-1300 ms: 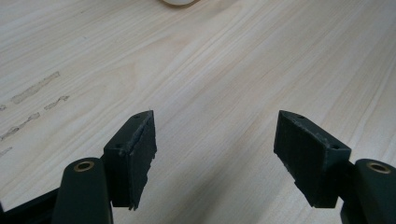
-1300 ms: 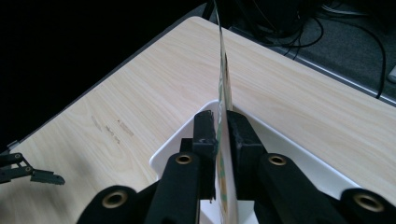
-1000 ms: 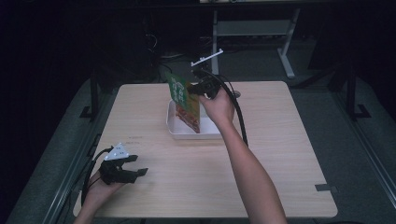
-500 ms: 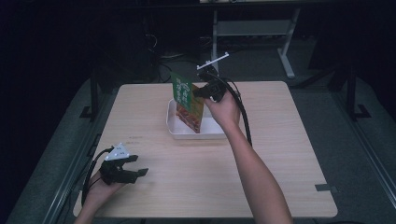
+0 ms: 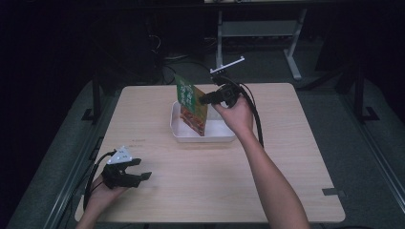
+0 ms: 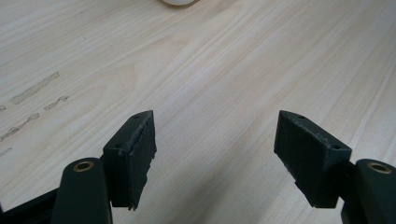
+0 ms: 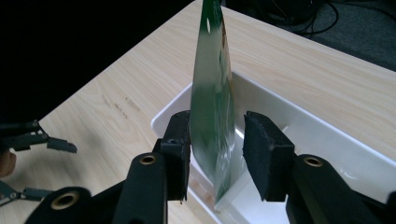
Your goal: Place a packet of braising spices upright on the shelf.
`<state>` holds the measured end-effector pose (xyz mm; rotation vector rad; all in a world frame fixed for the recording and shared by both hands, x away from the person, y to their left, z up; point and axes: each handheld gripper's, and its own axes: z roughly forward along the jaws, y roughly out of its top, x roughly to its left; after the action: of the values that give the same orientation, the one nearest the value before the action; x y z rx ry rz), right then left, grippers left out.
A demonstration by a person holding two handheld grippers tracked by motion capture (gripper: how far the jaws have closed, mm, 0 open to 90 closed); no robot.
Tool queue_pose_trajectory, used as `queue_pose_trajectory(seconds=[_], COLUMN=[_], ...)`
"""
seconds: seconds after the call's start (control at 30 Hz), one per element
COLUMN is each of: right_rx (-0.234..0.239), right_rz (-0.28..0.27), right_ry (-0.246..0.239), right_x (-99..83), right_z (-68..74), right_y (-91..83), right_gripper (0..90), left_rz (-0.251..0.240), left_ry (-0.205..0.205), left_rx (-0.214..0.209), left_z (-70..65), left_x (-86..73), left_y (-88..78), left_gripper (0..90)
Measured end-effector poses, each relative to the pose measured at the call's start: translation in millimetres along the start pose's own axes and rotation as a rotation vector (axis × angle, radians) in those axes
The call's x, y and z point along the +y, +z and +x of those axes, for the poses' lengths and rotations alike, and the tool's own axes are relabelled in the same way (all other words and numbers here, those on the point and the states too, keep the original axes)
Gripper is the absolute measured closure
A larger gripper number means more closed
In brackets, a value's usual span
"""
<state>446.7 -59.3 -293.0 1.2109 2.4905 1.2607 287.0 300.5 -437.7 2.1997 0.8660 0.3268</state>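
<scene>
Table (image 5: 286, 157) of pale wood carries a white tray (image 5: 224, 135), its near wall partly hidden behind the green food pouch (image 5: 192, 104) standing upright inside. Right gripper (image 7: 215, 140) has just been opening: the left pad seems to brush the pouch, the right stands clear. Left gripper (image 6: 215, 140) rests spread over bare wood.

Light wood-grain table (image 5: 286, 157), square top, faint smudge marks on surface near left edge. Small grey tape patch (image 5: 332, 192) near table's front right corner. Behind table, dark floor with white metal frame (image 5: 258, 28) and loose black cables (image 5: 167, 62). Surroundings dim.
</scene>
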Motion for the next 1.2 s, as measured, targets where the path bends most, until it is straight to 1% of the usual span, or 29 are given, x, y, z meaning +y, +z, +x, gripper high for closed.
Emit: queue_pose_trajectory(seconds=[0.1, 0.23, 0.3, 0.57, 0.67, 0.77, 0.97, 1.2], right_rx=[0.013, 0.018, 0.02, 0.045, 0.045, 0.05, 0.055, 0.049], right_rz=[-0.005, -0.009, -0.012, -0.016, -0.01, -0.015, 0.0, 0.008], right_ry=[-0.006, -0.015, -0.013, -0.016, -0.013, -0.009, -0.012, -0.006], right_x=[-4.8, -10.6, -12.0, -28.0, -35.1, -42.4, -55.8, -72.6], right_z=[-0.8, -1.6, -1.7, -5.3, -7.8, -9.9, -13.3, -18.1], right_y=[-4.3, -9.5, -11.0, -21.7, -24.2, -27.1, -30.4, -33.4], right_gripper=[58.8, 57.9, 57.5, 54.3, 53.7, 53.1, 51.4, 50.6], left_rz=[0.003, 0.004, 0.004, 0.007, 0.007, 0.007, 0.009, 0.01], left_ry=[0.003, 0.005, 0.006, 0.009, 0.007, 0.006, 0.007, 0.008], left_rx=[0.001, 0.002, 0.003, 0.006, 0.008, 0.009, 0.008, 0.005], left_z=[0.0, -0.2, -0.4, -1.6, -1.8, -2.0, -2.4, -3.4], left_x=[0.1, 0.2, 0.2, 0.8, 0.8, 0.8, 0.9, 1.4], left_y=[-0.1, -0.3, -0.4, 0.0, 0.1, 0.4, 0.9, 2.0], left_gripper=[29.2, 29.2, 29.1, 28.7, 28.4, 28.2, 28.0, 27.9])
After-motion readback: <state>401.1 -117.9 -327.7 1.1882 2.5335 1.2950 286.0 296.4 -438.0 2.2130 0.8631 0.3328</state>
